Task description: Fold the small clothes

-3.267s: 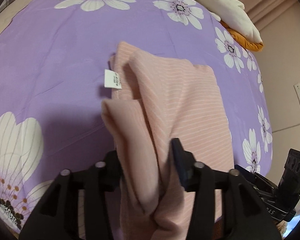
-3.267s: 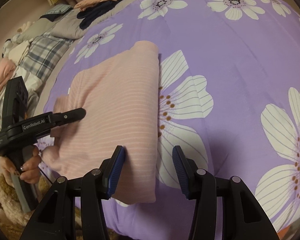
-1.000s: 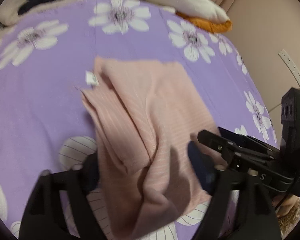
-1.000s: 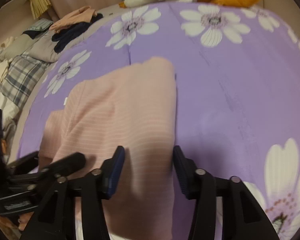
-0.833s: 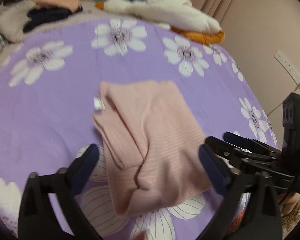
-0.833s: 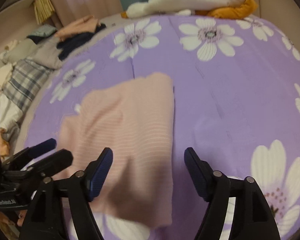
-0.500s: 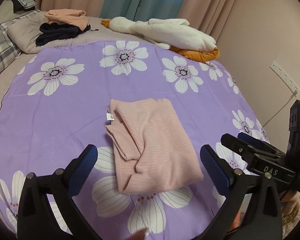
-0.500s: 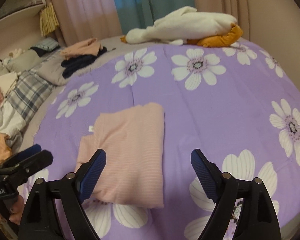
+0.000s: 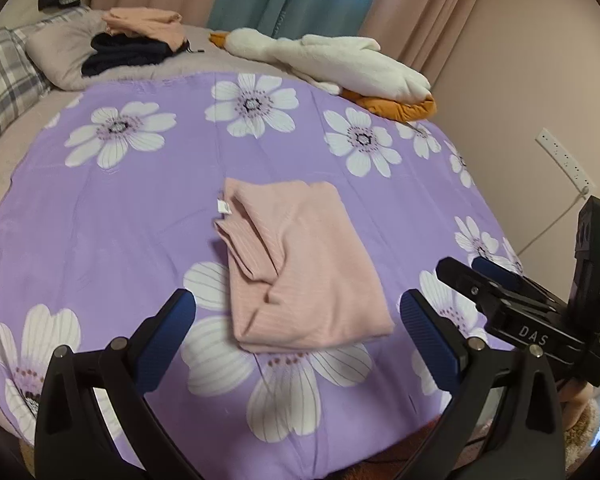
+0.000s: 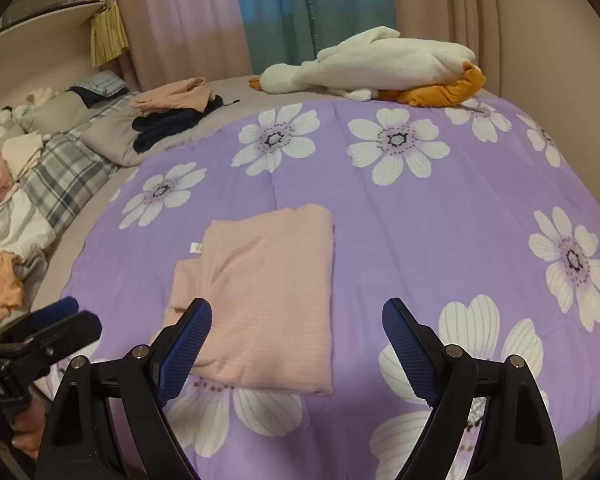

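Purple flowered bedspread [image 9: 112,208] fills the view, and the pink top [image 10: 268,300] lies folded at its centre, tag at 10 o'clock. Left gripper [image 9: 296,340] hangs above with jaws wide apart, holding nothing; right gripper [image 10: 296,344] likewise, at 3 o'clock from the left. Looks like fold done: next, probably lift the bundle aside to a pile.

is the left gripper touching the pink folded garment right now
Apart. In the left wrist view the left gripper has its jaws wide open, and purple sheet shows between each pad and the pink folded garment, which lies flat on its own.
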Tool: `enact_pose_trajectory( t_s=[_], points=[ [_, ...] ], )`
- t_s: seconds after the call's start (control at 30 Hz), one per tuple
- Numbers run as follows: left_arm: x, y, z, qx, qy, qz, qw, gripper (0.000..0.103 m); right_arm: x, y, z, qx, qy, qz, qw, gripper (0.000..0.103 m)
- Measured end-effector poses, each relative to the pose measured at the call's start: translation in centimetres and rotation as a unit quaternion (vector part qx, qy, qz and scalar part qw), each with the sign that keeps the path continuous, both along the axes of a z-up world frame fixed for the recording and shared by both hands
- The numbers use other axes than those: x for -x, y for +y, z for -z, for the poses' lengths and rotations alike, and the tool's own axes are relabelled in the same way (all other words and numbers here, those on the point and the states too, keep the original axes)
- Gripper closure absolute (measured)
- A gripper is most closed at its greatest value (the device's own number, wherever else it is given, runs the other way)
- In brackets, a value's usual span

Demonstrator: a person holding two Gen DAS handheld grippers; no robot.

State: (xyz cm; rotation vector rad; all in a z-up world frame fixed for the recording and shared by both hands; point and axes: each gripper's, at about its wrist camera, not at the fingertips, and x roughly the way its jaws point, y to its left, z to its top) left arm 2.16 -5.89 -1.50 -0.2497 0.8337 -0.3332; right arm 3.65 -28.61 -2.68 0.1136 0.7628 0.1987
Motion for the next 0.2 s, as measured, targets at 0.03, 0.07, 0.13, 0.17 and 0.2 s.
enact_pose_trajectory(
  t_s=[0.03, 0.07, 0.13, 0.17, 0.2],
  points=[
    [0.21, 0.01, -0.08, -0.001, -0.002, 0.001, 1.0000, 0.001, 0.21, 0.05, -0.18, -0.001, -0.003, -0.003, 1.000, 0.016],
    [0.44, 0.00, -0.17, -0.003, -0.005, 0.000, 1.0000, 0.001, 0.44, 0.14, -0.26, -0.001, -0.006, -0.006, 1.000, 0.016],
    [0.73, 0.01, -0.31, -0.006, -0.009, -0.002, 0.9999, 0.001, 0.76, 0.31, -0.45, 0.002, -0.008, -0.008, 1.000, 0.016],
    [0.87, 0.08, -0.42, -0.005, -0.010, -0.003, 0.9999, 0.001, 0.90, 0.41, -0.55, 0.004, -0.010, -0.009, 1.000, 0.016],
    [0.99, 0.19, -0.51, -0.001, -0.009, -0.003, 1.0000, 0.001, 1.02, 0.50, -0.63, 0.006, -0.012, -0.010, 1.000, 0.016]
  ],
)
